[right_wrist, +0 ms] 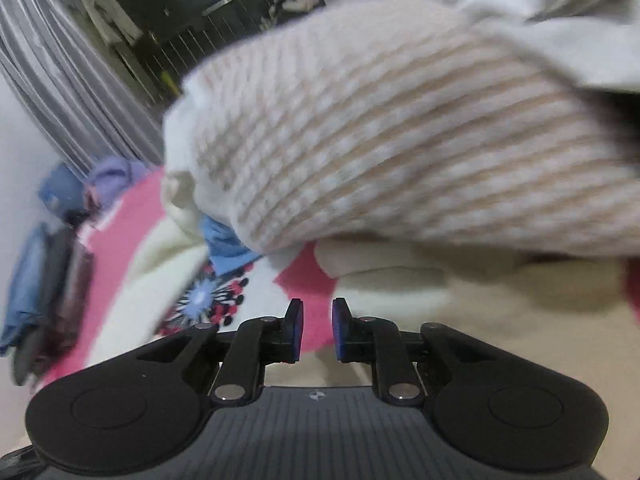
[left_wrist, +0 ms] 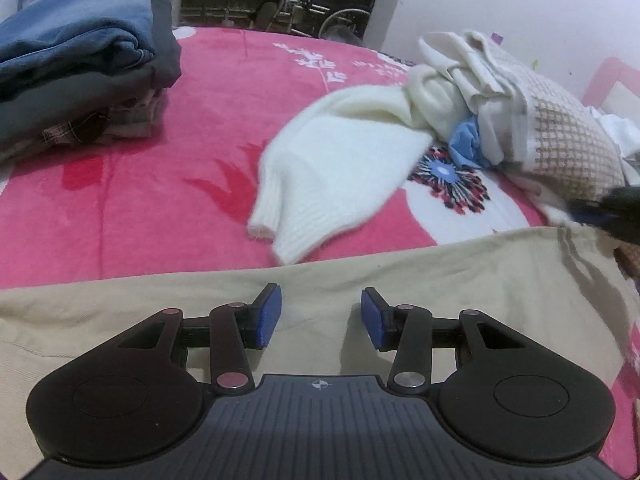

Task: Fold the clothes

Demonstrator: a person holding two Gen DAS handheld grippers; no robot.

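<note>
A beige garment (left_wrist: 460,280) lies spread flat on the pink bed cover (left_wrist: 160,208), right under my left gripper (left_wrist: 321,316). That gripper is open and holds nothing. Beyond it lies a white knit sweater (left_wrist: 336,160), crumpled. In the right wrist view, which is blurred by motion, my right gripper (right_wrist: 317,330) hovers over the beige garment (right_wrist: 480,320) with its pads a narrow gap apart and nothing between them. A beige-checked knit (right_wrist: 400,140) bulges close above it.
A folded stack (left_wrist: 80,72) of jeans, grey cloth and plaid stands at the far left of the bed. At the right lies an unfolded heap: the checked knit (left_wrist: 560,136), white pieces and a blue cloth (left_wrist: 466,140). A dark blurred shape (left_wrist: 612,212) shows at the right edge.
</note>
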